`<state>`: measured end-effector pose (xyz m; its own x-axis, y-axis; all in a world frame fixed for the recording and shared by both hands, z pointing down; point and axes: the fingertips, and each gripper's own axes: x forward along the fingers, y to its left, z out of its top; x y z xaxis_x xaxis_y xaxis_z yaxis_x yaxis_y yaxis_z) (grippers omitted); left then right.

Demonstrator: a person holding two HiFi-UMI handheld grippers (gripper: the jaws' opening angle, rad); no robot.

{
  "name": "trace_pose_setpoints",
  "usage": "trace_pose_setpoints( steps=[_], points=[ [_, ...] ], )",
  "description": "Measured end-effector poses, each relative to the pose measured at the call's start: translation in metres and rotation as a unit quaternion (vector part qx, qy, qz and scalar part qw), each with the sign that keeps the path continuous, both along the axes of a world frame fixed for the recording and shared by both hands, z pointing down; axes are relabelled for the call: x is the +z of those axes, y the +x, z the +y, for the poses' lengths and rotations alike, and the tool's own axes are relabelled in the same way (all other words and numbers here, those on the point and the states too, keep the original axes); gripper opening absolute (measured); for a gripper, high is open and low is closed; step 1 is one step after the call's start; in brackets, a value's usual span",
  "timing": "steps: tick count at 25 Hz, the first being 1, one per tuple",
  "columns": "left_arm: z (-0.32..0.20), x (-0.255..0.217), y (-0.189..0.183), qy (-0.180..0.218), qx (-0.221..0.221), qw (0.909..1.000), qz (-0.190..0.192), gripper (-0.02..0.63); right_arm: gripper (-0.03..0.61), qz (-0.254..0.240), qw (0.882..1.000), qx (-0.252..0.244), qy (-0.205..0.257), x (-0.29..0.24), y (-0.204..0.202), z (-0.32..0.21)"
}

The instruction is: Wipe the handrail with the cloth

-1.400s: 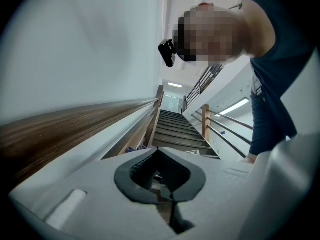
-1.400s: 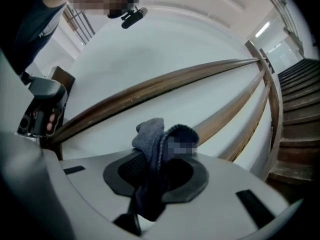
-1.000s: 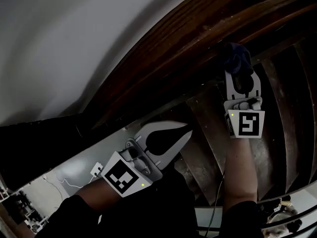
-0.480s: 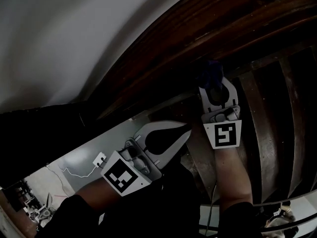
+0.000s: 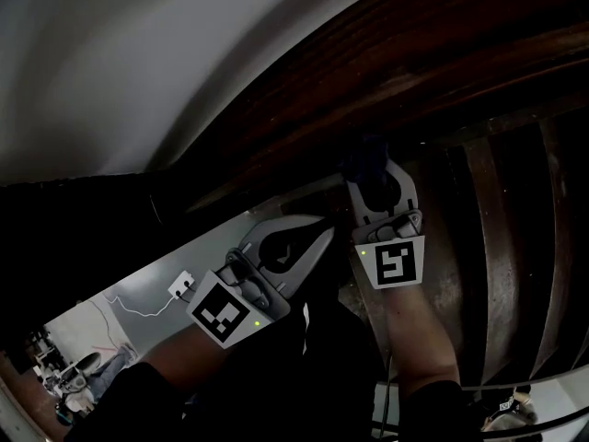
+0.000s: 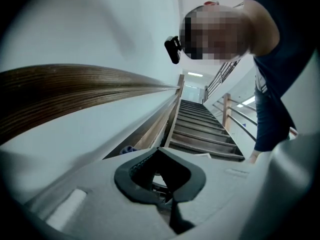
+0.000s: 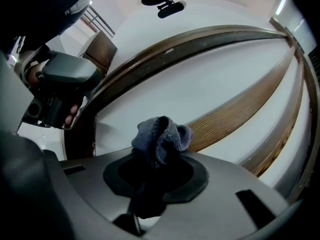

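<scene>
My right gripper [image 5: 366, 166] is shut on a bunched blue cloth [image 5: 365, 155], seen close up as the cloth [image 7: 161, 135] in the right gripper view. The cloth sits against the wood-grain board [image 7: 235, 109] on the wall, below the dark curved handrail [image 7: 200, 36]; I cannot tell whether it touches. In the head view the handrail [image 5: 414, 53] sweeps across the top right. My left gripper [image 5: 322, 235] hangs lower left, shut on nothing, apart from the wood. In the left gripper view the handrail [image 6: 75, 89] passes overhead and the cloth [image 6: 127, 149] peeks out by the board.
Dark wooden stair treads [image 5: 502, 247] lie under my right arm and climb ahead as stairs [image 6: 200, 124]. The white wall [image 5: 138, 63] backs the handrail. A grey lower floor with a white socket and cable [image 5: 178, 288] shows at the left. A metal railing [image 5: 543, 403] curves at the bottom right.
My right gripper has slid left and down along the wood with the cloth in it. The left gripper has shifted slightly left and stays shut.
</scene>
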<state>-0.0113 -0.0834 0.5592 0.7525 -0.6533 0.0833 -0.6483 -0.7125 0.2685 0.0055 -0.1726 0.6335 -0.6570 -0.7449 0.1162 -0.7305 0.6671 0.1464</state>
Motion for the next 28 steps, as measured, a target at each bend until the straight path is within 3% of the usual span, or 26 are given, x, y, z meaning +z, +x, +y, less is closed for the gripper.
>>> trace_pose_setpoints(
  steps=[4,10,18,23,28],
  points=[
    [-0.001,0.012,-0.014,-0.010,-0.016,0.9998,-0.003,0.005,0.095,0.038,0.998,-0.036,-0.030,0.022,-0.021,0.015],
    [-0.001,-0.009,0.004,-0.003,0.000,1.0000,0.001,0.005,0.094,0.065,0.996,-0.054,-0.014,0.009,-0.008,0.008],
    [-0.009,-0.064,0.045,0.016,0.038,0.9992,-0.002,0.005,0.094,0.096,0.995,-0.001,0.004,-0.050,0.070,-0.035],
    [-0.016,-0.106,0.071,0.039,0.066,0.9970,-0.001,0.005,0.094,0.061,0.996,0.058,-0.017,-0.087,0.127,-0.070],
    [-0.020,-0.136,0.091,0.047,0.084,0.9954,-0.002,0.005,0.094,0.070,0.992,0.106,-0.016,-0.120,0.178,-0.096]
  ],
)
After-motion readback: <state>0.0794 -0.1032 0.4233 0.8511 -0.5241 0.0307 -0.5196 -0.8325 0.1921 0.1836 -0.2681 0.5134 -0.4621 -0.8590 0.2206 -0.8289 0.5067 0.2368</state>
